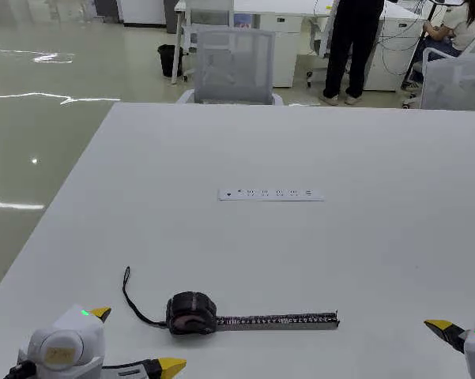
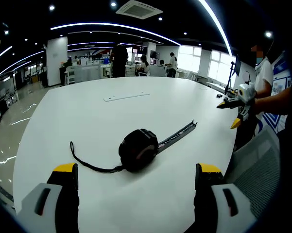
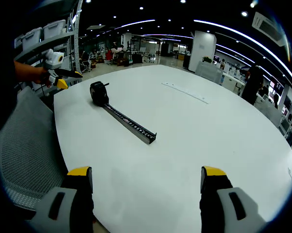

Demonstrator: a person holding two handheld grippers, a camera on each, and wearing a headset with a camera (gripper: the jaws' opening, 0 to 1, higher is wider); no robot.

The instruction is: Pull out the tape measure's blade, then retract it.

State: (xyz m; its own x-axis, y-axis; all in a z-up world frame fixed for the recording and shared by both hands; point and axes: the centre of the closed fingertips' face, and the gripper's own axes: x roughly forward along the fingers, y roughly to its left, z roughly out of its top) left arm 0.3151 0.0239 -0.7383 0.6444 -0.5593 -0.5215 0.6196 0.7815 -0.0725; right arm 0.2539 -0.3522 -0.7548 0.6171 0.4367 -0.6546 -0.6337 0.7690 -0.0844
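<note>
White table (image 1: pixel 300 142) holds the tape measure (image 1: pixel 192 313) close to you. Its blade (image 1: pixel 277 320) lies flat, pulled out and pointing to your right. Your left gripper (image 1: pixel 136 339) is nearest the black case (image 2: pixel 138 149). Your right gripper (image 3: pixel 146 171) is nearer the blade's tip. Both have jaws wide apart, holding nothing.

no readable text; the blade (image 1: pixel 277 320) markings are too small.
</note>
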